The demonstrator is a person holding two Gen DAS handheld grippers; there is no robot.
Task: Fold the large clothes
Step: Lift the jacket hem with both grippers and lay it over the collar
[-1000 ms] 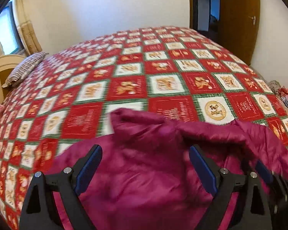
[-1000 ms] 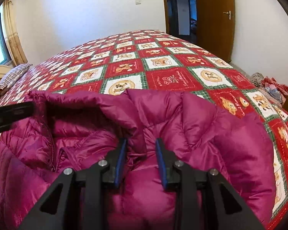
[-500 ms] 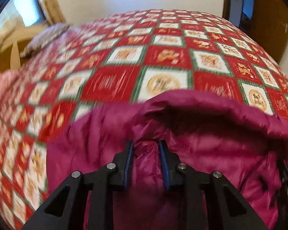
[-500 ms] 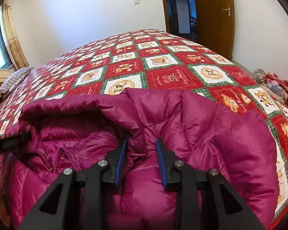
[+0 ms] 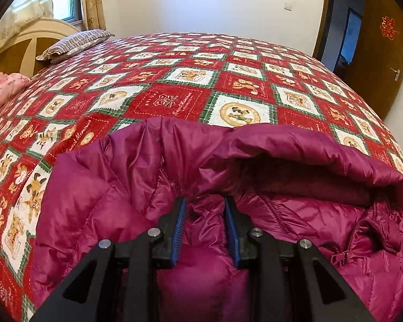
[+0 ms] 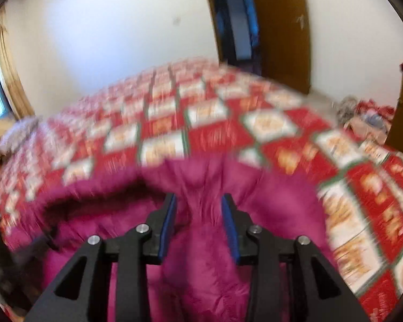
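A magenta puffer jacket (image 5: pixel 282 147) lies on the bed with its hood toward the far side and its zipper at the right. My left gripper (image 5: pixel 205 201) pinches a fold of the jacket near the collar; its jaws are opening a little, and the blue pads still press the fabric. In the blurred right wrist view the jacket (image 6: pixel 268 201) is gathered between the jaws of my right gripper (image 6: pixel 198 197). Those jaws are opening too, with the bunched fabric still caught between the pads.
A red, white and green patchwork bedspread (image 5: pixel 174 99) covers the wide bed. A striped pillow (image 5: pixel 75 43) and a pink cloth (image 5: pixel 2 91) lie by the headboard at the left. A brown door (image 5: pixel 376 61) stands at the right. Clothes (image 6: pixel 368 112) lie piled on the floor.
The left gripper came down over the jacket and closed from wide open onto a fold near the collar. The right gripper rose with its fold and its jaws widened a little.
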